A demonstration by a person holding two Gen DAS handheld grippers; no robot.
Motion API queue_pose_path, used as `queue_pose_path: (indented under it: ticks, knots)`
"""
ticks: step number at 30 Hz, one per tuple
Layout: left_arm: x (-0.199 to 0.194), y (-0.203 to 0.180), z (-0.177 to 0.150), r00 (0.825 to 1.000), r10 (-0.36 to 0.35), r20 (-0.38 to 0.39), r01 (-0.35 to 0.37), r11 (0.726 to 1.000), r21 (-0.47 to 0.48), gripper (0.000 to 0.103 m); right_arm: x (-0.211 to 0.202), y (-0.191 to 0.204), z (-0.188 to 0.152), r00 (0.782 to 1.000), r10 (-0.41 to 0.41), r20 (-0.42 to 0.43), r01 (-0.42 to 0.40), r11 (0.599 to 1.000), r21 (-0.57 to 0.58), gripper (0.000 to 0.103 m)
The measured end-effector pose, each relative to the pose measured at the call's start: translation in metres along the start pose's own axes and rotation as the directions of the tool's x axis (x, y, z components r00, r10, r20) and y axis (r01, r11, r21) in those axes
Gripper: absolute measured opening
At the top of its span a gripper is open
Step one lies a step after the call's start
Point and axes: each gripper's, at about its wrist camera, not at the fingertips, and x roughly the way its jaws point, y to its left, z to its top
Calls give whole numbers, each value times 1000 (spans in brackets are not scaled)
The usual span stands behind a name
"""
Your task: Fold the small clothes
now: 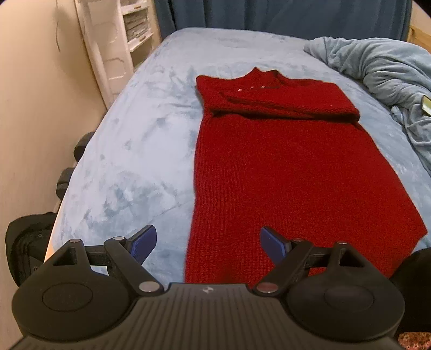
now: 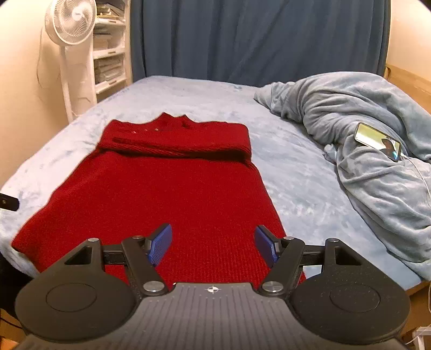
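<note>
Ahead of both grippers, I see the red sweater running lengthwise toward the curtain, hem nearest, left gripper and right gripper both spread apart, empty.

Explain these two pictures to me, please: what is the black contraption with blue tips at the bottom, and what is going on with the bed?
There is no robot here. A person holds a hand tool in each hand, each with two jaws tipped in blue and a camera looking forward along them. One picture comes from the left gripper, the other from the right gripper, so each shows its own black body at the bottom. Both sets of jaws stand open and hold nothing.

In front of them a red knitted sweater lies flat on a bed with a light blue cover, its sleeves folded across the chest. The job is to fold it. To the right lies a bunched-up blanket with a lit phone on it. A white fan stands at the far left.
</note>
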Motion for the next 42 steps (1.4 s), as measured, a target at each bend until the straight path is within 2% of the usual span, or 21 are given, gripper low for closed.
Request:
queue_pose_path:
  ticks: [8,12,15,18,20,22,23,24,27,30,35,38,42]
  knots:
    - [44,7,-3,999,-2,-54,1,1000,-22,88,39,-41,-2,996,-48,-75,53,997,64,71]
    - [71,7,-4,996,-31,-88,28,999,-26,88,76,-71,-4,982,-27,-185,45,995,93,74]
    - [92,2,-4,988,-17,-151,15,1000,-14,88,106,-92,-9,956,-22,-294,69,986,150,74]
    - [108,-3,-4,982,-24,-186,24,1000,-5,88,133,-107,-16,919,20,-395,70,975,213,74]
    - [118,-6,-4,978,-32,-208,32,999,-1,88,147,-111,-20,899,20,-437,86,971,222,74]
    - [128,-8,-2,971,-51,-235,52,999,0,94,161,-113,-24,881,22,-473,86,975,205,74]
    - [133,-8,-1,967,-59,-249,61,998,-3,103,168,-113,-26,871,21,-492,86,977,194,74]
    - [137,-8,-1,965,-63,-253,64,998,-5,103,175,-113,-27,861,21,-509,85,979,185,75]
    - [144,-7,0,964,-66,-257,70,998,6,103,188,-113,-26,843,28,-537,80,981,177,82]
    - [144,-7,-1,967,-69,-246,79,996,32,103,198,-119,-26,823,41,-567,80,979,187,86]
    - [143,-3,3,965,-76,-250,85,996,24,103,197,-130,-25,828,47,-559,98,969,227,89]
    - [145,-2,4,965,-68,-254,71,997,4,103,201,-137,-29,802,143,-581,46,953,298,85]
    - [146,-7,4,962,-47,-268,50,999,5,103,194,-132,-29,786,217,-579,-37,951,306,74]
